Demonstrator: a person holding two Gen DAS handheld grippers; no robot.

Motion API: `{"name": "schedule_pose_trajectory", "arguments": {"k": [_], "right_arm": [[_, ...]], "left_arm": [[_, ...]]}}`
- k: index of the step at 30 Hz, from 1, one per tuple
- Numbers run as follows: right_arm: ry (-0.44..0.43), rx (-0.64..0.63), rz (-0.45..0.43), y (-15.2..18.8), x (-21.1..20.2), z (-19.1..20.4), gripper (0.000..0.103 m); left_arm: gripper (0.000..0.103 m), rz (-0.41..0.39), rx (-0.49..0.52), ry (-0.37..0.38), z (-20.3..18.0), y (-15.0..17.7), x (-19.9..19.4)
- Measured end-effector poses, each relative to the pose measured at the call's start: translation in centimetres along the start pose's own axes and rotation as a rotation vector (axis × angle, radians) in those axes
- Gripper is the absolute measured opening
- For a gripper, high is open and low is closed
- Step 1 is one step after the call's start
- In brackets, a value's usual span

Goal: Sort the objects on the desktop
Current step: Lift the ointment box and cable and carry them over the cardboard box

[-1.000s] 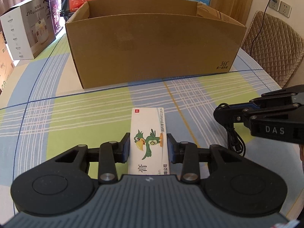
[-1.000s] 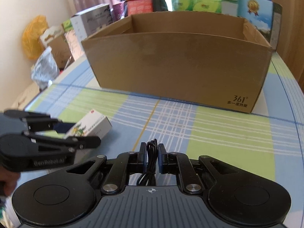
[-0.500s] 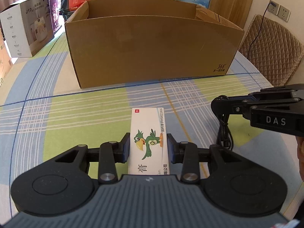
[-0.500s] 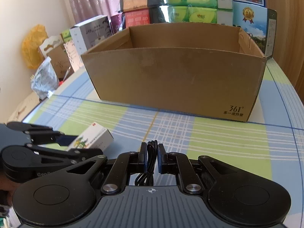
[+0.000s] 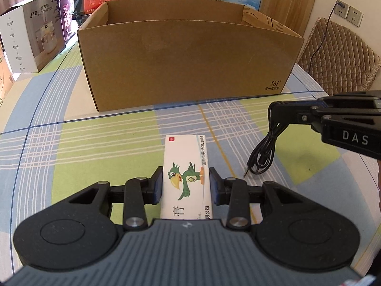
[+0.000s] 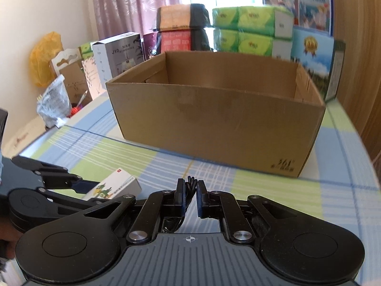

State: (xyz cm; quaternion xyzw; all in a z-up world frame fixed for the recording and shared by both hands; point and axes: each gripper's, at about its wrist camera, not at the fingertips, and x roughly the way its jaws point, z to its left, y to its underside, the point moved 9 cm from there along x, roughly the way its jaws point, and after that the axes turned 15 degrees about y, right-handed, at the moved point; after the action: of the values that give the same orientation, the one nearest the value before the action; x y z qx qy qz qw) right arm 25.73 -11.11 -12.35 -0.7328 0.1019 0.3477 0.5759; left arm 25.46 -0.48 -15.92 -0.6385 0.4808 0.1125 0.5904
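A: Nearest first?
B: Two grippers. Left gripper [image 5: 186,186], jaws closed on the long sides of one white carton [image 5: 187,171] with a green bird printed on top. Carton pointing forward, far end jutting past the fingertips, above the checked cloth of the table [image 5: 95,147]; touching the cloth or lifted, cannot tell.

A: And the other?
B: Right gripper [image 6: 189,196], jaws nearly together, pinching one black cable [image 6: 190,183]. In the left view, gripped at the top, loops hanging down, plug end [image 5: 247,172] low, at or just over the cloth.

A: Side by side?
B: Yes. Right gripper [image 5: 276,112] to the right of the carton and a little farther forward; left gripper [image 6: 78,186] low at the left in the right view, carton [image 6: 114,187] in its jaws.

A: Farther out?
B: One open brown box [image 5: 185,57] standing on the table, past both grippers, well apart from the carton. Interior bare where visible in the right view [image 6: 226,78]; floor of the box mostly hidden behind the near wall.

A: Behind that?
B: A crowd of packaging. One white humidifier box [image 5: 31,40] at the left, green tissue packs [image 6: 252,31] stacked in two tiers, one blue box with a medal [image 6: 312,54] at the right. One quilted chair back [image 5: 338,54] off the right edge of the table, two wall sockets [image 5: 347,12] above, one with a lead plugged in.
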Motion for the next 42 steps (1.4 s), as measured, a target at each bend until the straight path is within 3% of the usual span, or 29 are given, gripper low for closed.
{"name": "schedule_pose_trajectory", "arguments": {"k": [17,29,42], "right_arm": [[0.033,-0.008,0.003,0.9,-1.2,-0.4,0.005],[0.068,0.039,0.007,1.7,-6.1,-0.4,0.005],[0.106,0.069,-0.002,1.5,-11.4,-1.1,0.005]], "left_arm": [[0.033,-0.025,0.005,-0.024,-0.9,-0.8,-1.5],[0.033,-0.039,0.047,-0.047,-3.6,-0.2,-3.9],[0.033,-0.072,0.026,-0.072,-6.8,0.1,-8.9]]}}
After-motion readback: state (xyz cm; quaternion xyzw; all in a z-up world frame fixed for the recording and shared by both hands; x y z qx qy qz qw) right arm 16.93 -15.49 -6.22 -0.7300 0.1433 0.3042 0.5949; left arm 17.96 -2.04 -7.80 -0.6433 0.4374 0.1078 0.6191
